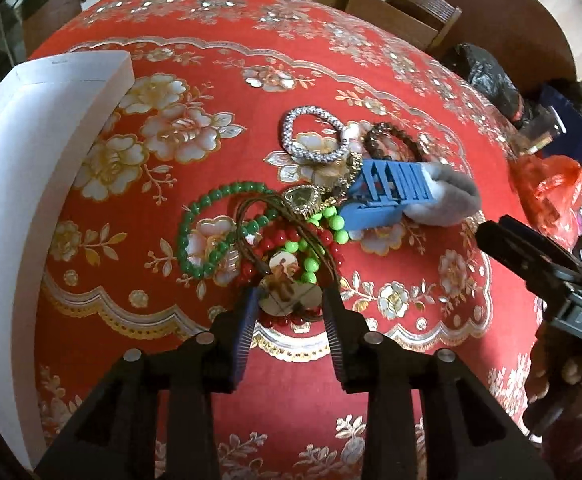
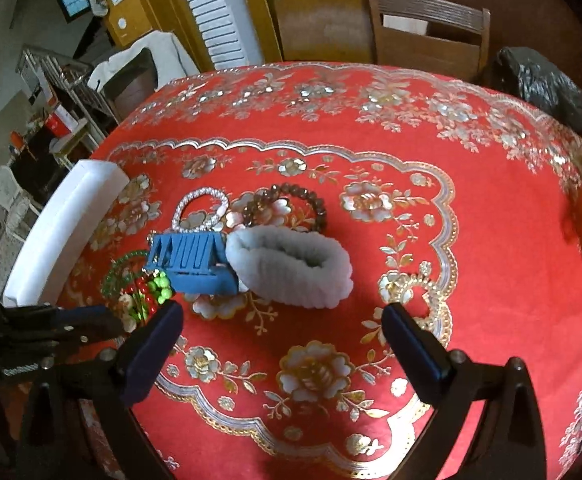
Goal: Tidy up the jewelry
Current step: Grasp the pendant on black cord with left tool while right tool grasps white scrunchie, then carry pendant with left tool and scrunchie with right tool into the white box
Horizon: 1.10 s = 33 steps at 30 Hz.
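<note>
Fingers on the left gripper (image 1: 289,300) sit apart around a round pendant (image 1: 287,294) low-centre in the jewelry pile (image 1: 275,232); right gripper (image 2: 283,320) gapes wide, holding nothing, lower frame.

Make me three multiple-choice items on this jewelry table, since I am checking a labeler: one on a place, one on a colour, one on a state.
1. Where does the white box lie?
A. at the table's left edge
B. on the wooden chair
C. under the blue clip

2. What colour is the large bead ring at the left of the jewelry pile?
A. purple
B. dark green
C. black

3. How does the right gripper stand?
A. shut on a bracelet
B. shut on the fluffy grey band
C. open, holding nothing

Answers: 1 A, the box runs along the red cloth's left side; 2 B, its beads are dark green; 3 C, its fingers stand wide apart over bare cloth, short of the fluffy grey band.
</note>
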### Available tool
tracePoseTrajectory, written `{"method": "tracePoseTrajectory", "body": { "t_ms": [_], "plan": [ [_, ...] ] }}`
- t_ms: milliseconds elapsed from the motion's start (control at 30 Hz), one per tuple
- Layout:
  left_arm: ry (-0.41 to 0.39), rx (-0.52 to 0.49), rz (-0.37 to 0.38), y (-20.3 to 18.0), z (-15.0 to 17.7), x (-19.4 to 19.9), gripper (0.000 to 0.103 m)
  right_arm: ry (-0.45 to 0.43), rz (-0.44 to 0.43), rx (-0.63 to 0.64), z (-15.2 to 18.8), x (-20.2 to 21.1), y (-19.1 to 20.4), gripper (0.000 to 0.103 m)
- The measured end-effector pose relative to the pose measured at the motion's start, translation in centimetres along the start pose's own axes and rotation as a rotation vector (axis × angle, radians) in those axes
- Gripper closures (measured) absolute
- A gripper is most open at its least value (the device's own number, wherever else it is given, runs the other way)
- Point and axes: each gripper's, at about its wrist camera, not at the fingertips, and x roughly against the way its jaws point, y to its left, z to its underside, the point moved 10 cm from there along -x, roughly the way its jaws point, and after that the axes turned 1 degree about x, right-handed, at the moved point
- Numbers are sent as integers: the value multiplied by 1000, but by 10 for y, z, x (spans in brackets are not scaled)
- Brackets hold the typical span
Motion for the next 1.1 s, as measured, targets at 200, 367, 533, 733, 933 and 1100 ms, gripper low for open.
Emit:
{"method": "tracePoseTrajectory", "body": {
  "t_ms": [200,367,533,733,933,1100],
  "plan": [
    [-8,58,39,1,-4,1,41,-20,-3,-3,-11,-1,-3,2],
    [9,76,53,-2,-4,-2,39,-29,0,69,-25,-9,-1,2],
    [1,78,54,-4,-8,-4,39,6,-3,173,-29,-24,0,6],
    [-6,49,72,-5,-7,-6,72,40,-38,156,-18,-28,-2,82],
    [-13,25,90,-4,-1,7,76,17,-44,159,8,-3,5,83],
    [-38,-9,103,-5,1,24,76,17,-60,139,26,14,10,83]
  ]
}}
